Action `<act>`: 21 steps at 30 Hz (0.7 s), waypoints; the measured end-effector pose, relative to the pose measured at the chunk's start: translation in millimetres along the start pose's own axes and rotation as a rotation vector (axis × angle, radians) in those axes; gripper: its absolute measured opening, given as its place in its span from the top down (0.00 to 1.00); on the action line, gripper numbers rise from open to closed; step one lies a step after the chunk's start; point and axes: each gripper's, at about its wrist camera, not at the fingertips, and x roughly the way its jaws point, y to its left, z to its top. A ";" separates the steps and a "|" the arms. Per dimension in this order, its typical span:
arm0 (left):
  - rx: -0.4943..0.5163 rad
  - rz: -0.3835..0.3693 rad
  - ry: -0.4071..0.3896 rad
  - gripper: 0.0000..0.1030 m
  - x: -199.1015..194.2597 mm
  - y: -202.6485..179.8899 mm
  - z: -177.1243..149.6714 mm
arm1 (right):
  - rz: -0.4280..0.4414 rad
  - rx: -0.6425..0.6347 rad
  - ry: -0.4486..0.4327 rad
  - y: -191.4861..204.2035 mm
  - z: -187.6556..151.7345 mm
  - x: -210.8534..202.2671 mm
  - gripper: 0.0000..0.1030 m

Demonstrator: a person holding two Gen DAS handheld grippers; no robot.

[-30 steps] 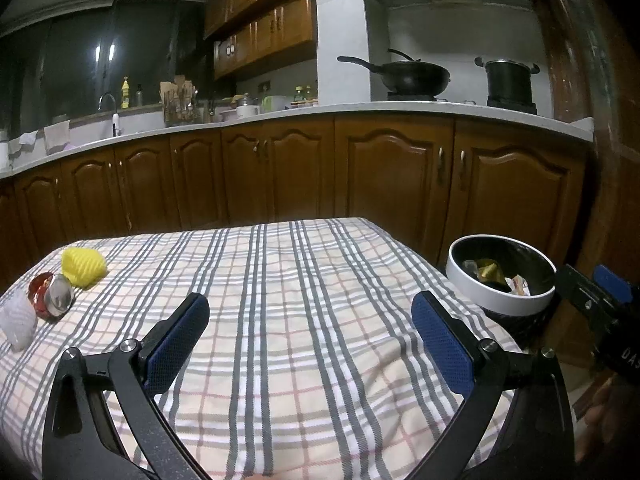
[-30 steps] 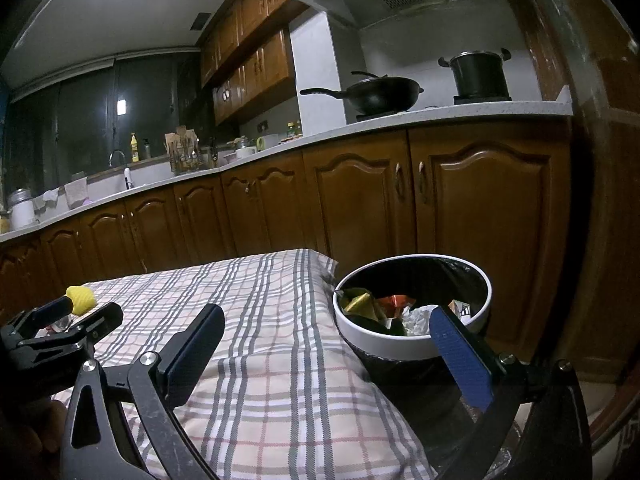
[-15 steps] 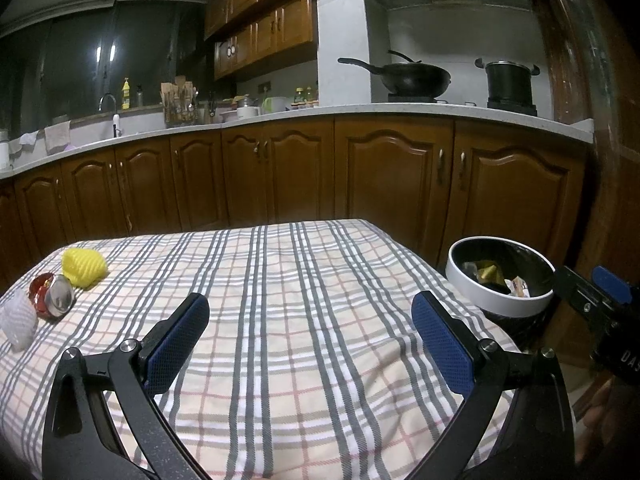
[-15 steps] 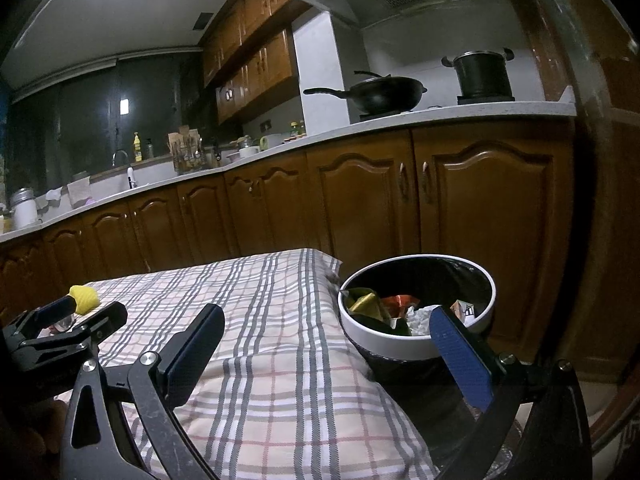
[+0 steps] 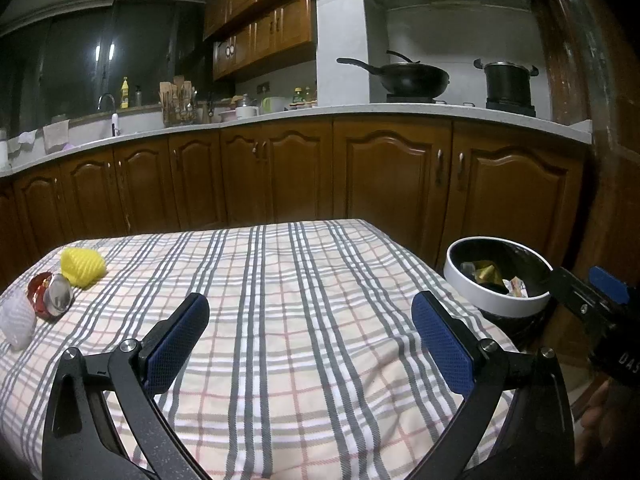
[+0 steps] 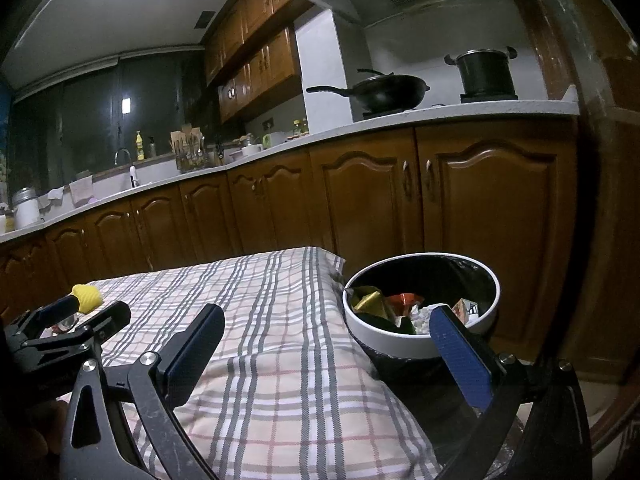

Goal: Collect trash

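On the far left of the plaid tablecloth (image 5: pixel 304 312) lie a yellow foam net (image 5: pixel 82 267), a red and silver wrapper (image 5: pixel 51 299) and a white foam net (image 5: pixel 17 323). My left gripper (image 5: pixel 310 320) hovers open over the cloth's near middle, holding nothing. A white-rimmed bin with a black liner (image 5: pixel 466 280) (image 6: pixel 420 350) stands off the table's right edge, with wrappers inside. My right gripper (image 6: pixel 326 328) is open and empty near the bin's front rim. The left gripper's fingers (image 6: pixel 108 316) show at the right wrist view's left, in front of the yellow net (image 6: pixel 86 297).
Brown kitchen cabinets (image 5: pixel 380 176) with a white counter run behind the table. A black wok (image 5: pixel 412 78) and a pot (image 5: pixel 508 80) sit on the stove. The right gripper's blue fingertip (image 5: pixel 608 286) pokes in at the left view's right edge.
The right gripper has drawn back slightly from the bin, which now sits a little farther right in its view. The left gripper has barely moved.
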 end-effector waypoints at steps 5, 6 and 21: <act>-0.001 0.000 0.000 0.00 0.0 -0.2 0.2 | 0.004 -0.001 0.000 4.2 -0.6 -0.6 0.00; -0.001 0.001 -0.001 0.00 -0.3 -0.2 0.2 | 0.004 -0.002 0.001 2.7 -0.4 0.2 0.00; -0.002 -0.001 0.000 0.00 0.1 1.0 0.2 | 0.005 0.000 0.001 3.5 -0.2 -0.5 0.00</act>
